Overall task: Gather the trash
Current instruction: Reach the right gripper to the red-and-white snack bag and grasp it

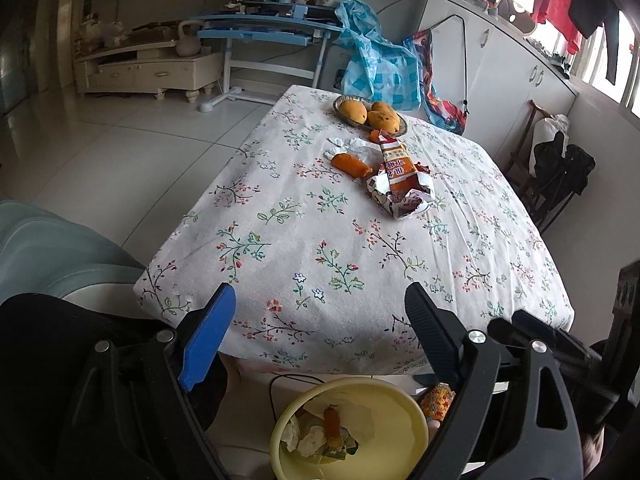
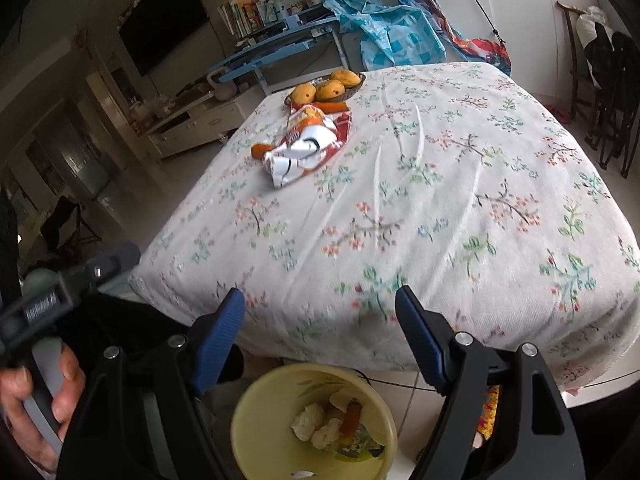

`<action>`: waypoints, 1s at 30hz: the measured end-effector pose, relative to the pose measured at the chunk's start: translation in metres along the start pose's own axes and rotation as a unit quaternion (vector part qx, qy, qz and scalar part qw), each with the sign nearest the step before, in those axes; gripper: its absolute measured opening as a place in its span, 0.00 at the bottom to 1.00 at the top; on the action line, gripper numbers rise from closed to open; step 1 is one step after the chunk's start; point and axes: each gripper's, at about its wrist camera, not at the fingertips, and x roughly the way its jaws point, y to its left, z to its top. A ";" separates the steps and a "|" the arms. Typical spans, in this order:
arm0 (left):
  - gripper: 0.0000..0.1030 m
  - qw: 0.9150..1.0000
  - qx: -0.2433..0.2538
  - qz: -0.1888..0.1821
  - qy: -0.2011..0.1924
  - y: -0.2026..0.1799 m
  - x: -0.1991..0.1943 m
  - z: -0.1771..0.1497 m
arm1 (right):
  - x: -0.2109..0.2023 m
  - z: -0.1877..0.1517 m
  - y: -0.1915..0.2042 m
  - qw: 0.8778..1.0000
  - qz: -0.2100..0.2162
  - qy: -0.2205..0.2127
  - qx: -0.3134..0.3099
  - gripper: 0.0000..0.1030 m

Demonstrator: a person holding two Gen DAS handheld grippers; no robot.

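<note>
An orange and white snack bag [image 1: 400,176] lies crumpled on the flowered tablecloth [image 1: 300,240], with an orange peel piece [image 1: 350,163] and a white tissue [image 1: 352,146] beside it. The bag also shows in the right wrist view [image 2: 306,144]. A yellow bin [image 1: 400,412] stands on the floor below the near table edge and holds tissues and peel; it also shows in the right wrist view [image 2: 256,420]. My left gripper [image 1: 320,308] is open and empty above the bin. My right gripper [image 2: 320,312] is open and empty above the bin.
A plate of mangoes [image 1: 370,114] sits at the far end of the table. Beyond stand a blue desk [image 1: 264,30], blue plastic bags [image 1: 376,64] and white cabinets [image 1: 500,64]. A dark chair [image 1: 560,176] stands to the right. A grey seat [image 1: 52,248] is at the left.
</note>
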 end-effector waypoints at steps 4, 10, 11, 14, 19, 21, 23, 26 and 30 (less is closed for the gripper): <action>0.81 1.000 -0.005 0.002 0.000 0.001 0.001 0.000 | 0.001 0.026 0.005 1.000 0.002 -0.021 -0.007 0.72; 0.81 1.000 -0.016 0.001 -0.007 0.006 -0.001 0.003 | 0.038 0.076 0.011 1.000 0.012 -0.010 -0.011 0.72; 0.81 1.000 -0.019 0.001 -0.006 0.007 -0.001 0.003 | 0.047 0.083 0.013 1.000 0.015 -0.005 -0.010 0.72; 0.81 1.000 -0.024 -0.001 -0.004 0.008 0.000 0.004 | 0.071 0.101 0.018 1.000 0.004 0.004 -0.015 0.72; 0.81 1.000 -0.026 -0.006 -0.002 0.011 0.003 0.008 | 0.117 0.118 0.011 0.999 -0.016 0.044 0.004 0.52; 0.81 0.999 -0.032 -0.011 0.003 0.014 0.005 0.013 | 0.129 0.118 0.005 0.998 -0.014 0.066 0.006 0.29; 0.81 0.999 -0.041 -0.014 0.008 0.018 0.008 0.020 | 0.127 0.120 -0.002 0.998 -0.005 0.064 0.007 0.25; 0.81 0.998 -0.056 -0.014 0.017 0.024 0.017 0.032 | 0.109 0.123 -0.010 0.998 -0.014 0.055 -0.008 0.21; 0.81 0.998 -0.056 0.002 0.031 0.019 0.041 0.056 | 0.083 0.124 -0.038 0.997 -0.037 0.070 -0.014 0.21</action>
